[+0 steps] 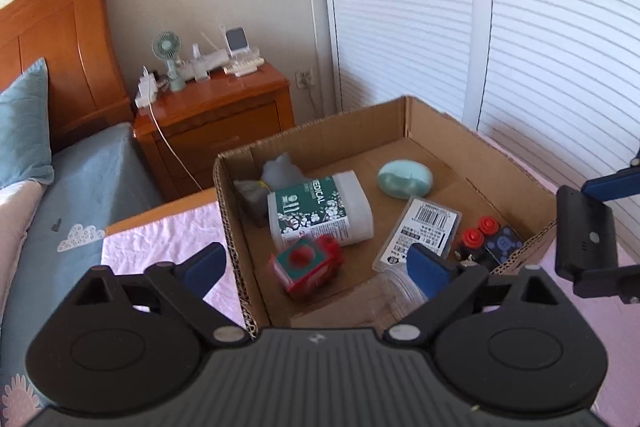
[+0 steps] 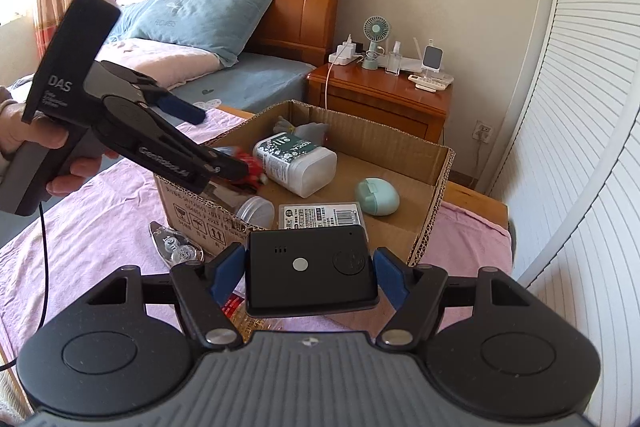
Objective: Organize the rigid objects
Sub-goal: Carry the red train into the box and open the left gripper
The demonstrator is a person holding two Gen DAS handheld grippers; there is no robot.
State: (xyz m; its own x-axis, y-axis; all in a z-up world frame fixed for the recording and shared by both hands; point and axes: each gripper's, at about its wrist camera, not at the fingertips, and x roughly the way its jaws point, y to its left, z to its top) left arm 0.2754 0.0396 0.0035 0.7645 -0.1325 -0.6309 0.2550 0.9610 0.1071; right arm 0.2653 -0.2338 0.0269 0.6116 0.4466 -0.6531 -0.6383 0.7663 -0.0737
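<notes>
Right wrist view: right claw (image 2: 306, 277) clamps black device (image 2: 310, 267) crosswise; left claw (image 1: 316, 267) apart.

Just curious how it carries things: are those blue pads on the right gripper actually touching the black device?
Touching. The right wrist view shows both pads pressed against the black device's sides.
</notes>
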